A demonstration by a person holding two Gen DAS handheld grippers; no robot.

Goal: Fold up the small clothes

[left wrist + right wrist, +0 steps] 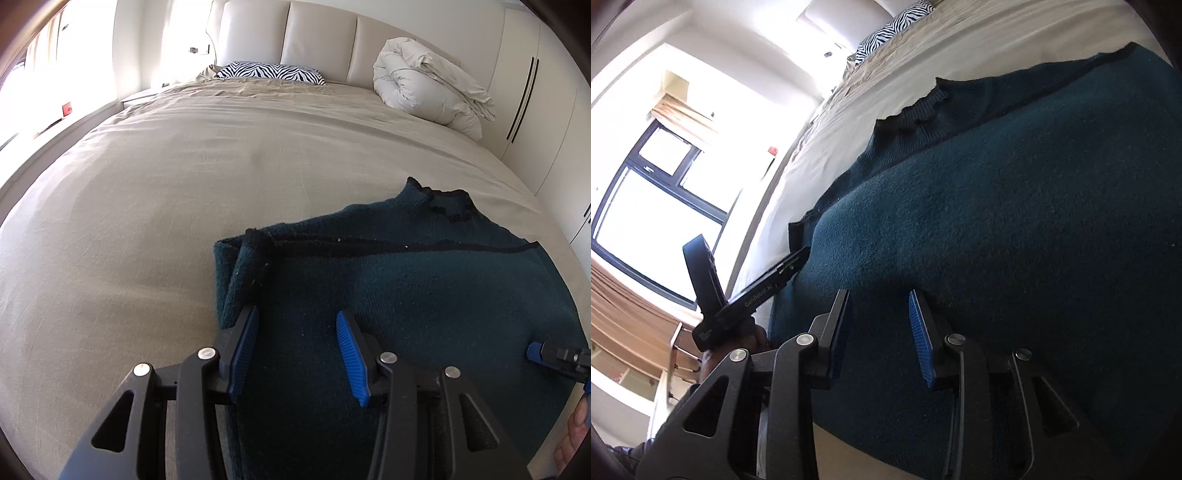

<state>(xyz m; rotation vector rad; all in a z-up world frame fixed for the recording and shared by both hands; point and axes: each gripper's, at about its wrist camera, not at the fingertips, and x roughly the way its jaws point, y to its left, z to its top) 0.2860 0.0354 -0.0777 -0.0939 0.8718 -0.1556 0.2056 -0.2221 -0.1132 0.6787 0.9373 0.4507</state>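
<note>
Resting on the dark teal sweater spread over the beige bed, the left gripper and right gripper both have jaws spread wide, clamping nothing. Only the left view shows the rolled white duvet; only the right view shows the window.

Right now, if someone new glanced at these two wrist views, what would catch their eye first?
The dark teal sweater spread on the beige bed, near its foot, stands out first, with the open left gripper and open right gripper poised over its near edge. Beyond it, a zebra-print pillow lies by the headboard, and a rolled white duvet sits in the far right corner.
</note>
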